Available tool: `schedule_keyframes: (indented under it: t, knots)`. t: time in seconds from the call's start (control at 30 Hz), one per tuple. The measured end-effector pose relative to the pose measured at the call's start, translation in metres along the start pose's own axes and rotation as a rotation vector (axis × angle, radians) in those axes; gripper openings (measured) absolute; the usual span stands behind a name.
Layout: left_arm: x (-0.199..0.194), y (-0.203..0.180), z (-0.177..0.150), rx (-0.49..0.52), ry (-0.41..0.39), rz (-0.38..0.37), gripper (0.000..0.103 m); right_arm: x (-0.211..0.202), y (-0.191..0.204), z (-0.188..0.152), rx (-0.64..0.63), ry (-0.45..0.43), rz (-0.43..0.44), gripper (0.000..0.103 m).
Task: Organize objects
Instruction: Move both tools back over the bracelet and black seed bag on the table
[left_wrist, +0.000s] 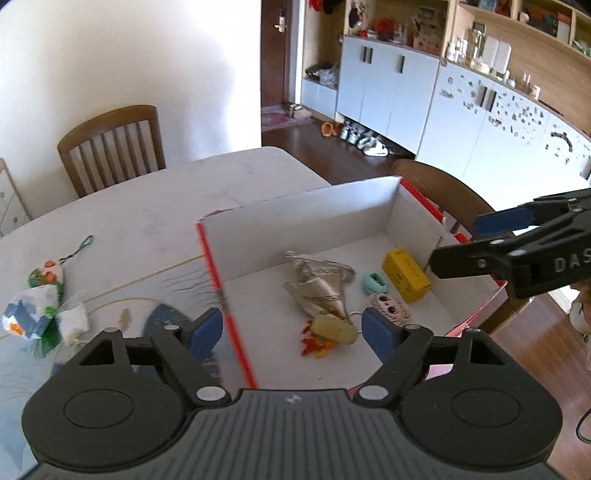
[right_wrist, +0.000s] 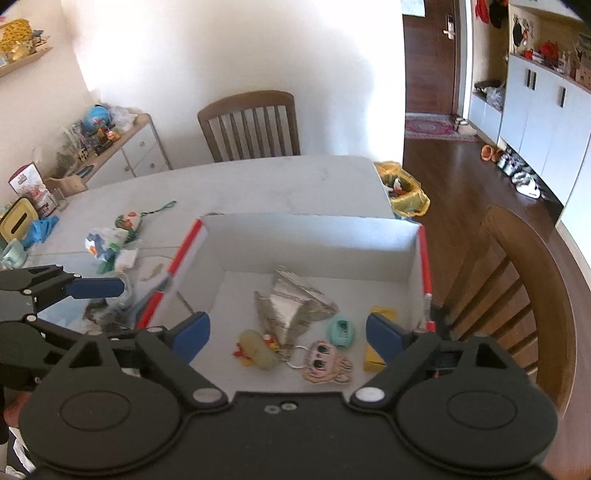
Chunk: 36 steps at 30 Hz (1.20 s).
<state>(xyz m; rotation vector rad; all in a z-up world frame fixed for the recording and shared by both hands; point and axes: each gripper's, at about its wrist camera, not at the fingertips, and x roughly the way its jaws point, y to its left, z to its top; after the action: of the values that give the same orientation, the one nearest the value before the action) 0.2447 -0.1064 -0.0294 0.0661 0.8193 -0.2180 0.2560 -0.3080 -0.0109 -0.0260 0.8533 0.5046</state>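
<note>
We are between two pickups: both the left claw (left_wrist: 293, 326) and the right claw (right_wrist: 288, 334) hang released above the box (right_wrist: 310, 236), holding nothing. Next we must reach the pouches (left_wrist: 40, 302) at the frame's left on the tabletop (left_wrist: 147, 206).

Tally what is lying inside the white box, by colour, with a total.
Silver: 1, crumpled foil bag
Yellow: 2, small yellow box, pale yellow toy
Mint green: 1, small mint case
Pink: 1, cartoon-face keychain
Total: 5
</note>
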Motion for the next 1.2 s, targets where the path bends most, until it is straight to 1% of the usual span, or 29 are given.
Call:
schedule_keyframes:
  t: [0.13, 0.23, 0.37, 0.5, 0.67, 0.8, 0.87, 0.97, 1.1, 1.2]
  knots:
    - [-0.011, 0.021, -0.008, -0.022, -0.014, 0.004, 0.083, -0.003, 0.023, -0.001, -0.015, -0.016, 0.015, 0.098]
    - [-0.018, 0.039, -0.015, -0.035, -0.014, 0.013, 0.084, -0.002, 0.041, -0.003, -0.019, -0.016, 0.03, 0.098]
    - [-0.027, 0.062, -0.024, -0.043, -0.018, 0.024, 0.095, 0.002, 0.068, -0.006, -0.036, -0.018, 0.042, 0.098]
    - [-0.035, 0.089, -0.033, -0.063, -0.023, 0.038, 0.1, 0.01, 0.094, -0.009, -0.047, -0.007, 0.057, 0.098]
    - [-0.043, 0.128, -0.045, -0.091, -0.045, 0.066, 0.101, 0.02, 0.127, -0.013, -0.084, 0.003, 0.074, 0.098]
    - [-0.043, 0.157, -0.056, -0.09, -0.051, 0.094, 0.101, 0.033, 0.153, -0.017, -0.117, 0.019, 0.08, 0.098]
    - [-0.043, 0.17, -0.062, -0.088, -0.042, 0.103, 0.101, 0.041, 0.165, -0.02, -0.133, 0.029, 0.081, 0.098]
    - [-0.041, 0.188, -0.071, -0.093, -0.033, 0.096, 0.101, 0.054, 0.182, -0.023, -0.146, 0.046, 0.081, 0.098]
    - [-0.036, 0.205, -0.08, -0.069, -0.023, 0.107, 0.101, 0.068, 0.201, -0.025, -0.177, 0.057, 0.09, 0.097]
    - [-0.028, 0.219, -0.086, -0.078, -0.009, 0.107, 0.101, 0.079, 0.215, -0.027, -0.206, 0.066, 0.089, 0.096]
